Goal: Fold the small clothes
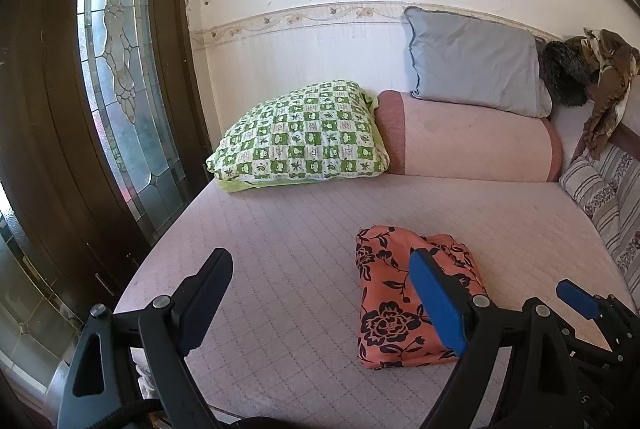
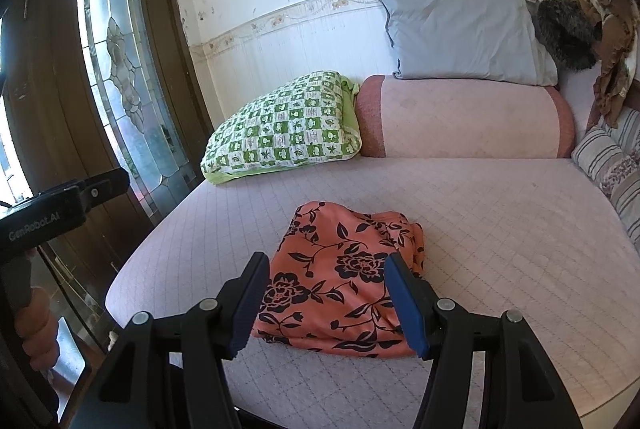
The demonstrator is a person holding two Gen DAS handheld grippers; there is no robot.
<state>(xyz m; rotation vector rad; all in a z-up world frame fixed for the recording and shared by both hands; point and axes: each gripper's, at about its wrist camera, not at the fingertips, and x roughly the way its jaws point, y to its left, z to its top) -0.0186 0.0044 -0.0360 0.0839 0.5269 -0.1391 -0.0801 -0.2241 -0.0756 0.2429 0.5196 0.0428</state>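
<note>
orange garment with black flowers lies folded on the pink bed; left gripper and right gripper both released, grasping nothing.

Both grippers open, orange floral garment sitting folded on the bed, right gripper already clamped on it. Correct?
Not quite: the right gripper is not clamped on anything. In the right wrist view its jaws stand apart with the orange floral garment lying free beyond them. The rest holds: the left gripper is open and the garment sits folded on the bed.
</note>
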